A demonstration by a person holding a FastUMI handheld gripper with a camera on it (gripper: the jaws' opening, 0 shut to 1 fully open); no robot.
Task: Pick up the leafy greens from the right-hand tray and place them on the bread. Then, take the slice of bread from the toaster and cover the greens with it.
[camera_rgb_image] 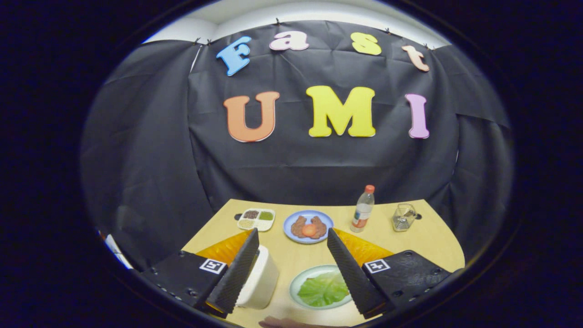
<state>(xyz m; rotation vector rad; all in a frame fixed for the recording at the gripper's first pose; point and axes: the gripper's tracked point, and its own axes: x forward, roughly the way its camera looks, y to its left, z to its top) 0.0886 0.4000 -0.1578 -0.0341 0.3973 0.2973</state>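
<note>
Gripper view: gripper (291,269) is hovering over the wooden table (428,237), fingers spread wide, nothing between the pads, nothing being gripped. Left finger (239,271) and right finger (353,273) are both angling inward toward their tips.

Leafy greens (323,289) are lying flat on a pale green plate (298,282), sitting low between the fingers, close against the inner side of the right finger, which is covering the plate's right edge. The leaf is looking broad and ruffled; its long axis is running roughly across the gap from finger to finger, slightly tilted. Can't tell which end is the stem.

White toaster (262,282) is standing just inside the left finger, partly hidden behind it. Can't tell from this angle whether a slice is sitting in it.

Blue plate (289,228) is lying beyond the fingertips, centred in the gap, carrying brown pieces with an orange-red slice (309,230) on top. Can't tell whether that brown stuff is bread.

Beyond the left fingertip: a white divided tray (256,219) with dark, green and pale fillings in separate compartments. Beyond the right fingertip: a clear bottle (363,208) with an orange cap, standing upright, and further right a clear glass jug (403,217), well apart from the bottle.

Something pinkish is showing at the table's near edge below the greens, too cut off to identify.
</note>
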